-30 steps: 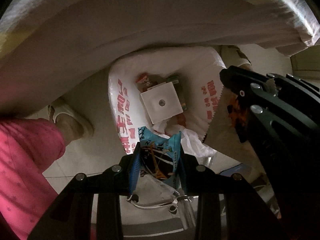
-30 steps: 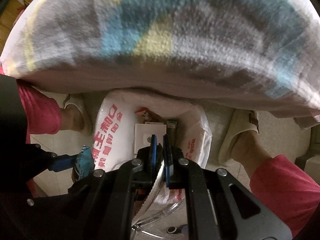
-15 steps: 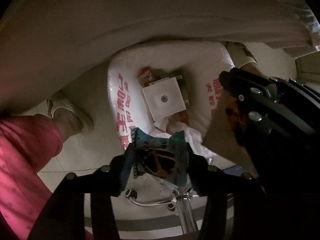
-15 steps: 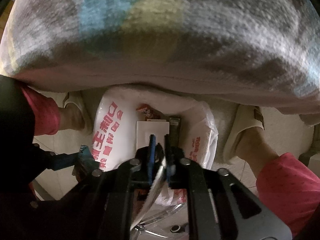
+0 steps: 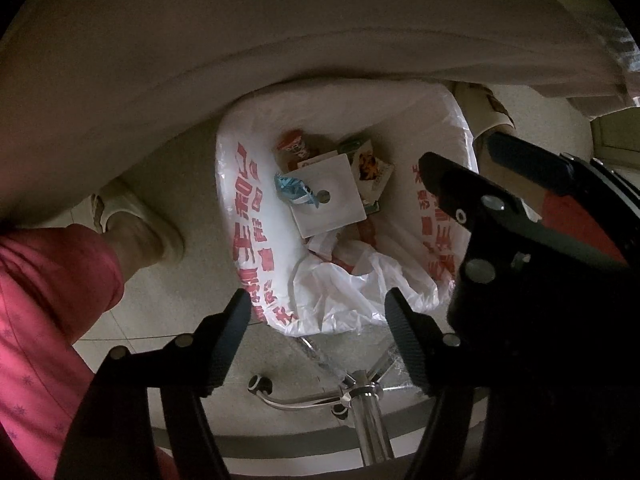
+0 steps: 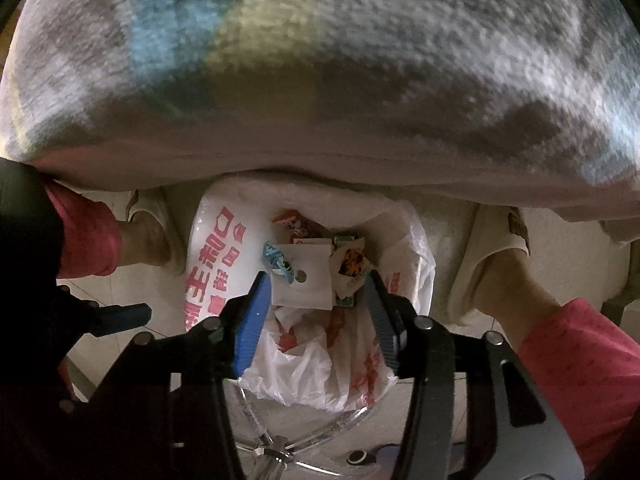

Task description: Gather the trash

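Over the white trash bag on the floor, both tools point steeply down, the left tool and the right tool each with jaws spreading apart and nothing between them. Inside the bag a crumpled blue wrapper lies on a white square card, with an orange-printed wrapper just beside that card.
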A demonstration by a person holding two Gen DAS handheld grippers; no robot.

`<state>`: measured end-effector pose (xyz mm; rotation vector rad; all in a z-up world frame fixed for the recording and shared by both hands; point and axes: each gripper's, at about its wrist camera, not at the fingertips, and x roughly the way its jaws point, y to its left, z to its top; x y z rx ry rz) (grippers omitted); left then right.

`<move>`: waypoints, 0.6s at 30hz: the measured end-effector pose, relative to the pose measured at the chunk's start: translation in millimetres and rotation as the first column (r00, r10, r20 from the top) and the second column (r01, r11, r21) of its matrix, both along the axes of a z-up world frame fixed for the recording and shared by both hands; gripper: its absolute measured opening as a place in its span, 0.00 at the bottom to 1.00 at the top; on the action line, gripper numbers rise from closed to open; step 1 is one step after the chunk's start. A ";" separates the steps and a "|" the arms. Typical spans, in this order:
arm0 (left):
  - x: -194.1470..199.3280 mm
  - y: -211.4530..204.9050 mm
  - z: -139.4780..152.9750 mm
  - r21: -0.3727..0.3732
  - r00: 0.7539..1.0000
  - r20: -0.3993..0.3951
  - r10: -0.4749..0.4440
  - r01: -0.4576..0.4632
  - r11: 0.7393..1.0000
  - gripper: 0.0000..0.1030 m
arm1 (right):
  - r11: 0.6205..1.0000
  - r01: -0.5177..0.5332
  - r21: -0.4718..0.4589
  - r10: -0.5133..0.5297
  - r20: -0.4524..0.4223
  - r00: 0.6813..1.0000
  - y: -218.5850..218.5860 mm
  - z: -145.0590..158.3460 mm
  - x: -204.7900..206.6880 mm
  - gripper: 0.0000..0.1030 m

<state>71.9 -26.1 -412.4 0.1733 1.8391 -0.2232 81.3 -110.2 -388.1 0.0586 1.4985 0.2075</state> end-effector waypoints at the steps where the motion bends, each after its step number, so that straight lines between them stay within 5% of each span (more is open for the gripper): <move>1: 0.1 0.1 0.1 0.001 1.000 0.002 -0.002 0.002 1.000 0.66 | 1.000 0.001 0.000 -0.001 0.000 1.000 -0.1 0.3 -0.3 0.49; 11: -6.2 5.5 22.3 0.018 0.997 0.075 -0.017 0.016 1.000 0.71 | 1.000 0.006 -0.009 -0.006 0.027 1.000 -0.8 14.7 -8.9 0.53; 18: -12.4 13.6 64.6 0.028 0.978 0.209 -0.023 0.018 0.999 0.77 | 1.000 0.026 -0.015 -0.023 0.136 0.990 -6.6 61.4 -24.5 0.77</move>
